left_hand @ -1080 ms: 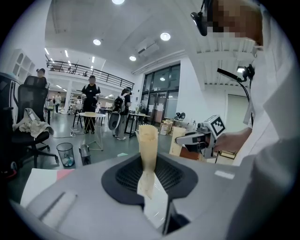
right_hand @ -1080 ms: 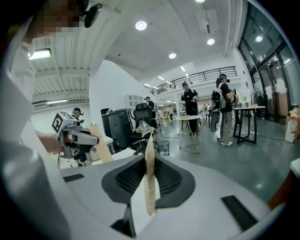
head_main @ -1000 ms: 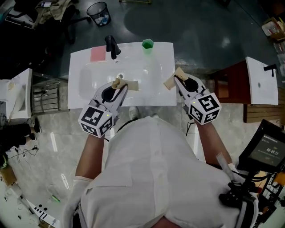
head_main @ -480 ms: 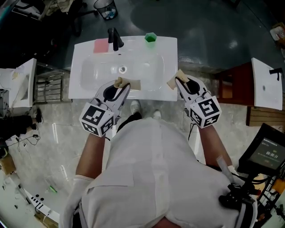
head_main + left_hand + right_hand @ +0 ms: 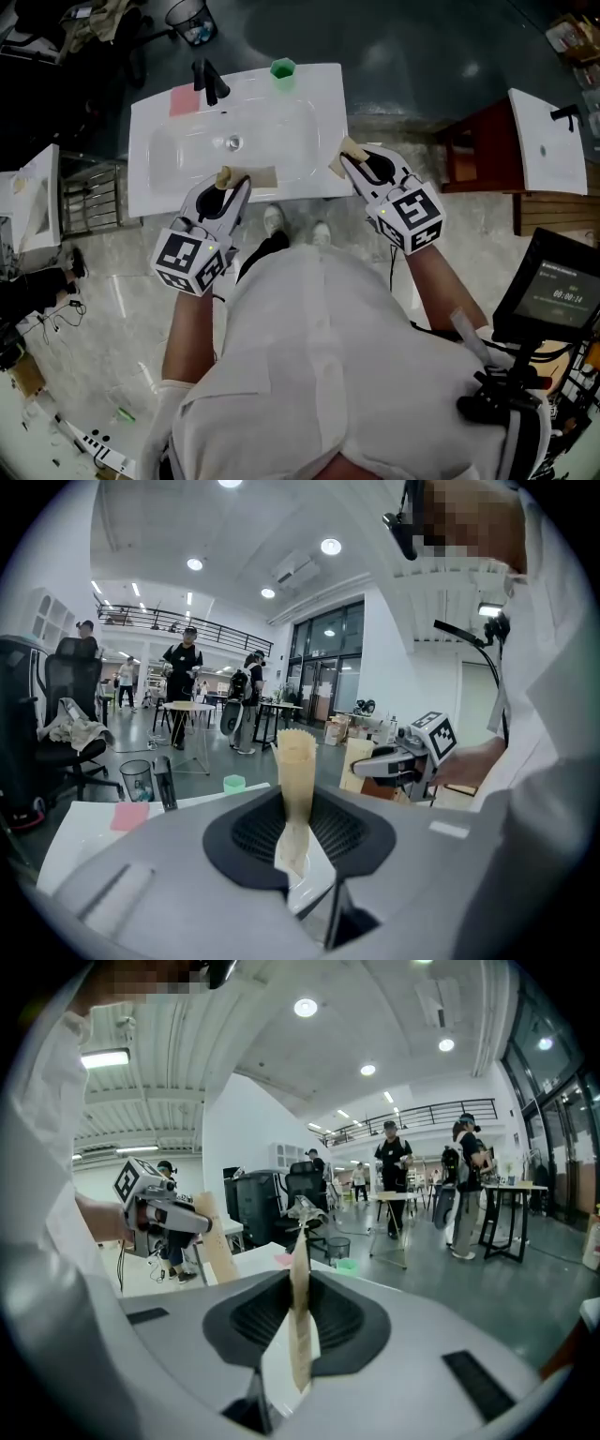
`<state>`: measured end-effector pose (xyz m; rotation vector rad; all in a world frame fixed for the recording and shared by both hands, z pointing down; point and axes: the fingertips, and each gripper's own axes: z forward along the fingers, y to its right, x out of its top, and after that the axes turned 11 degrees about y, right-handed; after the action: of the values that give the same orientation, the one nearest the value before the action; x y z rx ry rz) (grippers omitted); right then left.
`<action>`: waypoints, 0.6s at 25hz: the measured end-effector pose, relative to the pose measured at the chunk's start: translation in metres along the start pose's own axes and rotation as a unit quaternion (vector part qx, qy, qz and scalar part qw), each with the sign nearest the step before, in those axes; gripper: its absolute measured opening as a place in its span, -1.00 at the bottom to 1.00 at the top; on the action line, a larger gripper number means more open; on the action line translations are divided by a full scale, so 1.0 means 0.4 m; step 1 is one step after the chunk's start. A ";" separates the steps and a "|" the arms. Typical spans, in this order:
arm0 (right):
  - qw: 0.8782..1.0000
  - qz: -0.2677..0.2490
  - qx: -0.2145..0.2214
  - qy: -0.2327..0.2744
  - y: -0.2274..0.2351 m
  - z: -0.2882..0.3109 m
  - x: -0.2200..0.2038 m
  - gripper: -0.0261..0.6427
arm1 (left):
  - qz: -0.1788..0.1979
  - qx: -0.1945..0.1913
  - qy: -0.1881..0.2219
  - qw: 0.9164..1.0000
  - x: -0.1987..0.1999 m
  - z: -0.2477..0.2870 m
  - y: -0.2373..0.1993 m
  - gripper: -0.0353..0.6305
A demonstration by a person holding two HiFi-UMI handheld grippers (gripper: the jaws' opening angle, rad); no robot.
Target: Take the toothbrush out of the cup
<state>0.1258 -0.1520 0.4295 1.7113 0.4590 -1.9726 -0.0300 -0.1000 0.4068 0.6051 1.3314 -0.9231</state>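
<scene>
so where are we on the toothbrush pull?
Nothing done. Green cup sits untouched at the far rim of the sink; no toothbrush discernible from here. Left tool and right tool hover by the near rim, jaws together, empty. Remaining: reach, grasp, lift out.

We find the head view looking steeply down from overhead. Both gripper views look forward along their jaws. All three share the green cup (image 5: 283,67), at upper centre in the head view.
</scene>
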 end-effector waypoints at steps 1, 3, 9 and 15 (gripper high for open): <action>1.000 0.000 0.001 0.000 -0.002 0.003 0.000 -0.73 | 0.000 -0.001 0.000 1.000 0.000 0.001 -0.001 -0.65; 1.000 0.001 0.004 -0.001 -0.010 0.006 -0.001 -0.73 | -0.001 -0.004 0.000 1.000 -0.002 0.002 0.000 -0.65; 1.000 -0.003 0.006 -0.004 -0.015 0.023 0.011 -0.73 | -0.002 -0.013 0.000 1.000 0.007 0.016 -0.010 -0.65; 1.000 -0.002 0.003 -0.009 -0.007 0.028 0.003 -0.73 | -0.005 -0.020 0.001 1.000 0.003 0.033 -0.016 -0.65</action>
<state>0.1150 -0.1558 0.4300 1.6962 0.4520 -1.9931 -0.0283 -0.1146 0.4088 0.5700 1.3525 -0.9016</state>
